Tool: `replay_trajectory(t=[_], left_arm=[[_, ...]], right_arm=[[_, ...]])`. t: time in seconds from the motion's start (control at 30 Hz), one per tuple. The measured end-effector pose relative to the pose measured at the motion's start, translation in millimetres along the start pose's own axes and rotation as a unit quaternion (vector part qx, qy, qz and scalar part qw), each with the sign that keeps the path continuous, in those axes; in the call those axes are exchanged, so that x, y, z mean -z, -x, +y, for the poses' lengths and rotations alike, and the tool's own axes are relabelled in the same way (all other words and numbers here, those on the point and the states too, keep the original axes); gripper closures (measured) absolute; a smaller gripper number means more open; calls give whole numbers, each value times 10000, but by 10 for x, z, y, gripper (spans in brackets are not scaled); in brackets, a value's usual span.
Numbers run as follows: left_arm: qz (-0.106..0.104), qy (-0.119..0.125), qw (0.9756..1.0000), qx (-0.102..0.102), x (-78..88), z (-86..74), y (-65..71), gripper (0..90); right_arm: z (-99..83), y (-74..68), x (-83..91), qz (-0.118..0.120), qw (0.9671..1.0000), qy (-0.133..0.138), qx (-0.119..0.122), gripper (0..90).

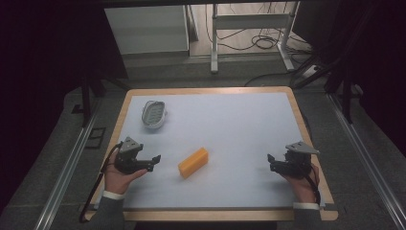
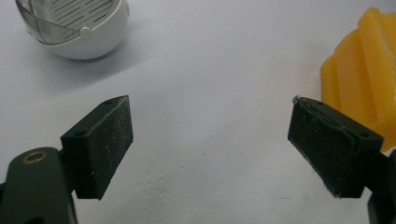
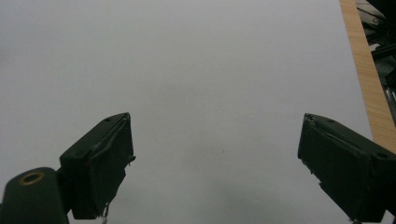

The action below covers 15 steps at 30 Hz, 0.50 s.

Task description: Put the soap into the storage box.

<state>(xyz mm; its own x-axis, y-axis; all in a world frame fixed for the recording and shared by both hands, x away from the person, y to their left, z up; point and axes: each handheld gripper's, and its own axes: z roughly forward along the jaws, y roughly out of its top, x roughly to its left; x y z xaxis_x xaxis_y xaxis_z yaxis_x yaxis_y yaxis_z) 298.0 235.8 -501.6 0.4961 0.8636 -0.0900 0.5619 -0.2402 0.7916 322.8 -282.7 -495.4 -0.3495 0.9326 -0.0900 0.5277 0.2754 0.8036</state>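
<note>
Left gripper: jaws wide apart, nothing between them, low over the white table. Right gripper: jaws wide, empty, near the table's right edge. Yellow ridged soap bar: lying flat just beside the left gripper, untouched. White slotted soap dish: empty, farther back. Work judged not begun; grasp and placement remain.

Both hands rest low, well apart; the left black tongs and right black tongs gape wide, empty, pointing inward.
</note>
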Motion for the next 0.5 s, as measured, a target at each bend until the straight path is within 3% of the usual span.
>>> replay_trajectory(t=[0.1, 0.2, 0.5], left_arm=[[2, -8, 10000, 33, 8, 4, -10, 149], [169, -43, 9998, 50, 6, 0, -6, 160], [163, -22, 9998, 134, 58, 9, -7, 172]], right_arm=[[-1, 6, 5, -4, 10000, 14, -5, 106], [-15, 23, 12, -43, 10000, 29, -14, 106], [-13, 44, 17, -73, 10000, 54, -41, 106]])
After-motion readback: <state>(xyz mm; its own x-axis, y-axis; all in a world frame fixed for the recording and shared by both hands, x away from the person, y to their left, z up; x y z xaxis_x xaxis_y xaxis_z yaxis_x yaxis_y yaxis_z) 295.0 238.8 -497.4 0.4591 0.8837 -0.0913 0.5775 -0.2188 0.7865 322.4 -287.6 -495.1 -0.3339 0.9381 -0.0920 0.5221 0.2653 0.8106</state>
